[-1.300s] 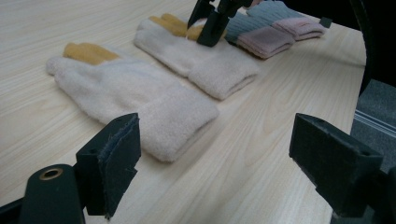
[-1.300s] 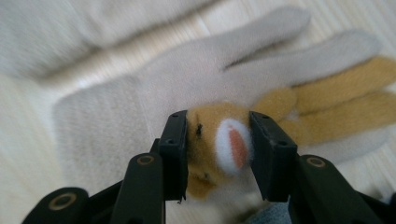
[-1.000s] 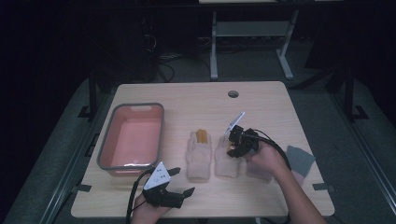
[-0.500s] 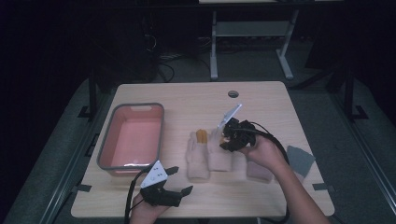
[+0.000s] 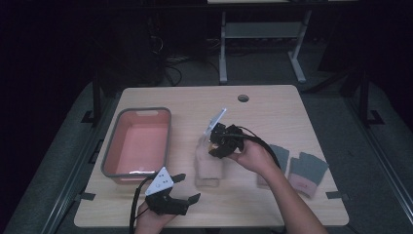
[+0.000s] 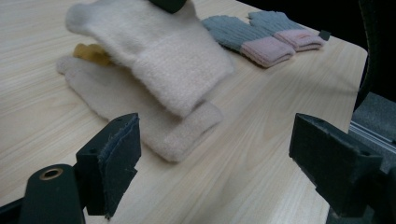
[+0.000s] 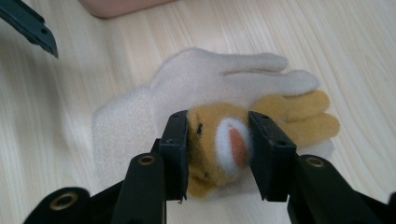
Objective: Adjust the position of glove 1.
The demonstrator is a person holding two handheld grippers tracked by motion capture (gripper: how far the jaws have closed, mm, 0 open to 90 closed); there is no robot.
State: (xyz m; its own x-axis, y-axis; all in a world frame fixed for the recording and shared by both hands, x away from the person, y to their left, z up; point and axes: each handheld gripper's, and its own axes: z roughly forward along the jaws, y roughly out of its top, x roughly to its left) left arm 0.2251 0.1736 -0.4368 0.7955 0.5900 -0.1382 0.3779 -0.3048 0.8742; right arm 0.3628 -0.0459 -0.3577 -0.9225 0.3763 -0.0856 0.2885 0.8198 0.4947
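Note:
Two cream gloves lie stacked at mid-table. My right gripper (image 5: 215, 146) (image 7: 218, 142) is shut on the upper cream glove (image 6: 159, 44), pinching its yellow end with a white and orange patch (image 7: 229, 144). That glove hangs partly lifted over the lower cream glove (image 6: 140, 112) (image 7: 205, 79), whose yellow fingertips (image 7: 306, 119) poke out. My left gripper (image 5: 189, 187) (image 6: 215, 154) stands open near the front edge, a little short of the cuffs, with nothing between its jaws.
A pink tub with a grey rim (image 5: 108, 155) sits at the left. A pair of grey gloves with pink cuffs (image 5: 308, 170) (image 6: 261, 35) lies to the right of the person's right hand. A cable hole (image 5: 243, 98) is at the far edge.
My right gripper has carried its cream glove leftward from beside the other cream glove to over it. The left gripper has barely shifted.

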